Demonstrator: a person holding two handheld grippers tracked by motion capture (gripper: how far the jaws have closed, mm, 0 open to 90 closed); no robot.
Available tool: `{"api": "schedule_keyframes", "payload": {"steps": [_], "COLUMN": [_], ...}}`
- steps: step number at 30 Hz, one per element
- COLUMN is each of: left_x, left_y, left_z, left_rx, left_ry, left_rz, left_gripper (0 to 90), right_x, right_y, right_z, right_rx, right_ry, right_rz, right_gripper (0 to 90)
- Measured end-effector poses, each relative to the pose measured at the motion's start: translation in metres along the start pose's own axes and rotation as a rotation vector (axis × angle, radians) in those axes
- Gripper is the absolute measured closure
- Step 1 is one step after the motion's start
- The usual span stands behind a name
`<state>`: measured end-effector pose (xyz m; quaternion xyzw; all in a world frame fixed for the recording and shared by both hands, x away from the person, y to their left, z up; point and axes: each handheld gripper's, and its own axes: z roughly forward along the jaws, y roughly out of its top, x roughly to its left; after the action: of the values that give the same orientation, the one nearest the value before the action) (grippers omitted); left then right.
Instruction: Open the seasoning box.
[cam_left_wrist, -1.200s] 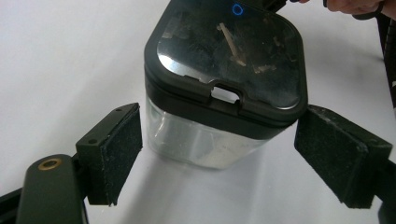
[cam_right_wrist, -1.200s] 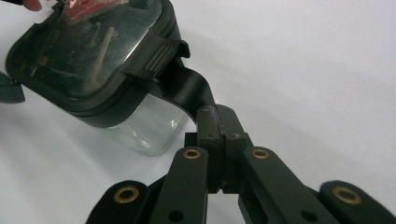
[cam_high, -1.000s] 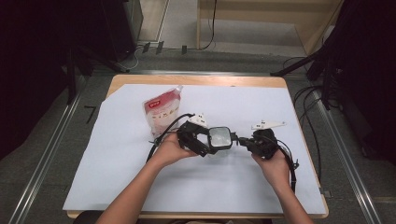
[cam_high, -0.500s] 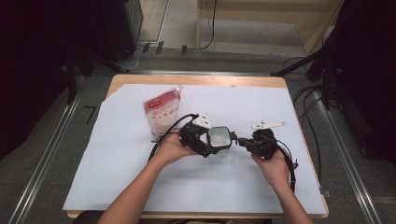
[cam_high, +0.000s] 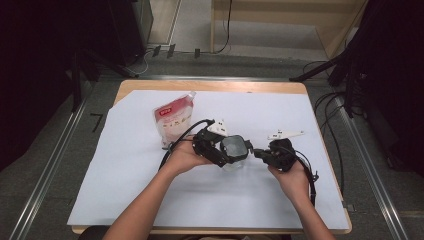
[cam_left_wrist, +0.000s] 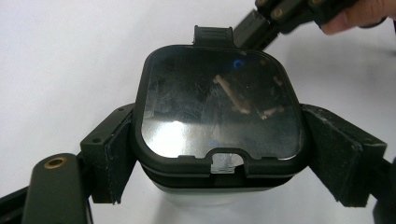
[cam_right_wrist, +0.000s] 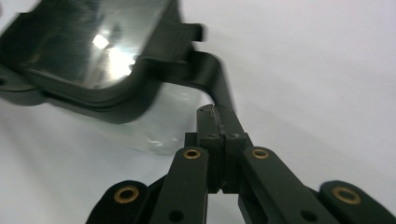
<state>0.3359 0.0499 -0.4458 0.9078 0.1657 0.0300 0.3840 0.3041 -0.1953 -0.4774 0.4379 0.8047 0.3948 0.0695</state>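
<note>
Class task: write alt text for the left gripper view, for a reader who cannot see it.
A clear container with a dark square lid sits clamped between the left tongs, on white paper. Beyond it, the right tongs reach the latch tab at the lid's far edge.

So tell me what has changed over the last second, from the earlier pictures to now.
Hardly anything. The left hand-held gripper stays clamped around the lidded container; the right hand-held gripper stays shut at the strap on the lid's latch side. The container may have edged slightly left. The pouch and the white sheet are unmoved.
</note>
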Motion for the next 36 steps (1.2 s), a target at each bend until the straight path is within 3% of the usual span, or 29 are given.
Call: {"api": "schedule_keyframes", "payload": {"steps": [2,3,8,16,19,22,28,31,36], "left_x": [-0.001,-0.001,-0.001,-0.001,-0.001,-0.002,-0.002,-0.002,-0.003], "left_y": [0.0,0.001,0.0,0.0,0.001,0.003,0.007,0.012,0.018], "left_z": [0.0,0.0,-0.001,-0.003,-0.002,-0.004,-0.008,-0.013,-0.013], "left_rx": [0.002,0.005,0.005,0.002,-0.001,0.016,0.007,-0.032,-0.011], "left_ry": [0.0,0.005,0.0,0.0,0.001,0.002,0.002,-0.028,-0.022], "left_rz": [0.006,0.013,0.017,0.014,0.013,0.021,0.02,-0.014,-0.013], "left_gripper": [18.1,18.1,18.2,18.2,18.2,18.1,17.9,18.8,19.3], "right_x": [0.001,0.007,0.008,-0.002,-0.005,-0.003,0.0,0.0,0.001], "right_y": [0.0,0.001,0.002,0.002,0.004,0.003,0.004,0.004,0.003], "right_z": [0.001,0.003,0.002,-0.006,0.004,0.008,0.005,0.006,0.005], "right_rx": [-0.002,-0.006,-0.003,-0.031,-0.054,-0.04,-0.054,-0.05,-0.046], "right_ry": [0.016,-0.001,0.006,-0.016,-0.024,-0.048,-0.046,-0.035,-0.036], "right_rz": [-0.007,-0.05,-0.055,-0.006,0.043,0.02,0.016,0.021,0.018], "right_gripper": [90.0,90.0,90.0,90.0,88.9,90.0,90.0,90.0,90.0]}}
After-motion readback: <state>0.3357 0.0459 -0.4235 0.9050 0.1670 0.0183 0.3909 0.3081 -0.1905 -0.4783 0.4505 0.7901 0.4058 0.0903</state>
